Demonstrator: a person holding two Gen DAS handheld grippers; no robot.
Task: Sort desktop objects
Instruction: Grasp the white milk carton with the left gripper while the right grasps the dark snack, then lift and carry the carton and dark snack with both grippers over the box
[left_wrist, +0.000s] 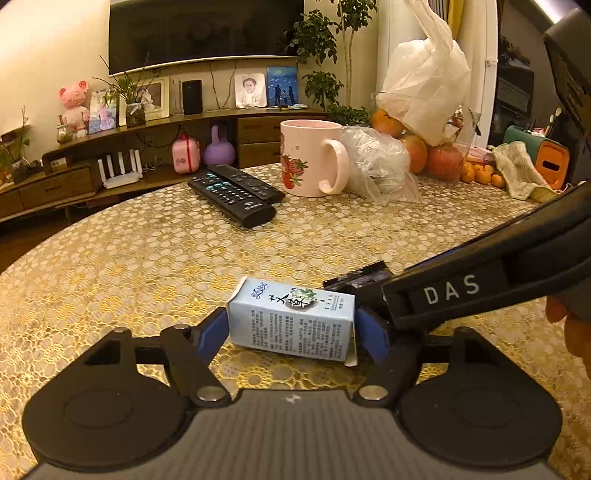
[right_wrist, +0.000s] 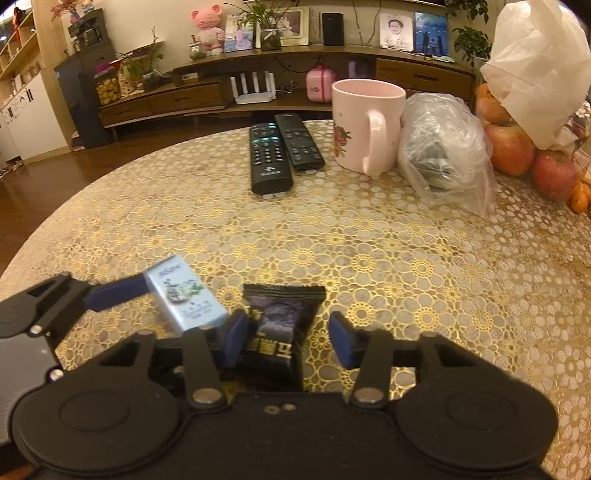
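Left edge of the tablecloth (right_wrist: 369, 236): bare lace, nothing on it.

Near edge, left: the left gripper (left_wrist: 291, 328) straddles a pale blue box (left_wrist: 291, 317) lying on its side. Both blue pads touch the box's short ends, so I read it as gripped, though the box rests on the cloth, not lifted.

Just right of the box: a black sachet (right_wrist: 280, 332), flat on the cloth, close to the box but apart from it as far as the right wrist view shows. The right gripper (right_wrist: 288, 336) is down over it. Its left pad touches the sachet's edge; the right pad stands clear with cloth visible between. Not yet clamped.

Far centre: two remotes (right_wrist: 280, 151) side by side, aligned. Right of them a pink mug (right_wrist: 365, 125), upright, handle toward the camera. Next, a clear bag (right_wrist: 443, 147) touching the mug, then apples (right_wrist: 513, 147) and oranges under a white bag (right_wrist: 535, 74).

Judgement: the far row looks already ordered. Box and sachet are the only loose items near the edge; both are at the pick-up step. Carrying and placing remain, destination not evident.
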